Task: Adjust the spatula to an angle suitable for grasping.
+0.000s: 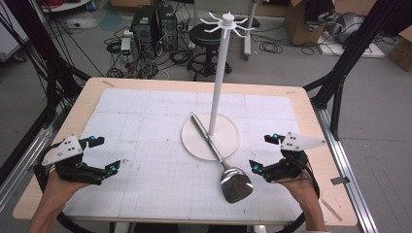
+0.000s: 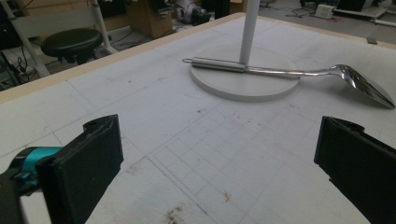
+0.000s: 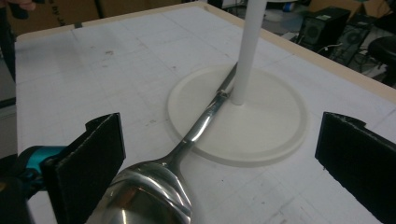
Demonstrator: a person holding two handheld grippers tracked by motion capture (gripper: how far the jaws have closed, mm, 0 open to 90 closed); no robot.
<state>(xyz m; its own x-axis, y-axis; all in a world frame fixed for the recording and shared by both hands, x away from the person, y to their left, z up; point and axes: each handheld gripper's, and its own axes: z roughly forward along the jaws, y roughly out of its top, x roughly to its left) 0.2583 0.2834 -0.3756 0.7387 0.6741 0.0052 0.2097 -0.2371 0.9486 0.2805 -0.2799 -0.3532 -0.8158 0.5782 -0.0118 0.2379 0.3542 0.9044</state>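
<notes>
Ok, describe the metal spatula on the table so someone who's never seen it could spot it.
Find the tall white hook stand mid-table. The spatula lies across its round base, handle beside the pole, blade on the mat towards the right gripper. It is the only shiny steel thing there.

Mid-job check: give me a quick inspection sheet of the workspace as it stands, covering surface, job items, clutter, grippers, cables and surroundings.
Surface: wooden table under a white gridded mat with small dark stains.
Job's things: white hook stand upright on its round base; metal spatula lies flat, handle across the base beside the pole, blade on the mat near the right gripper.
Clutter: nothing seen on the mat.
Grippers: left gripper and right gripper both open, empty, at the mat's near corners.
Cables: loose cables on the floor behind the table.
Surroundings: black stool, computer towers, cardboard boxes, black frame struts.
</notes>
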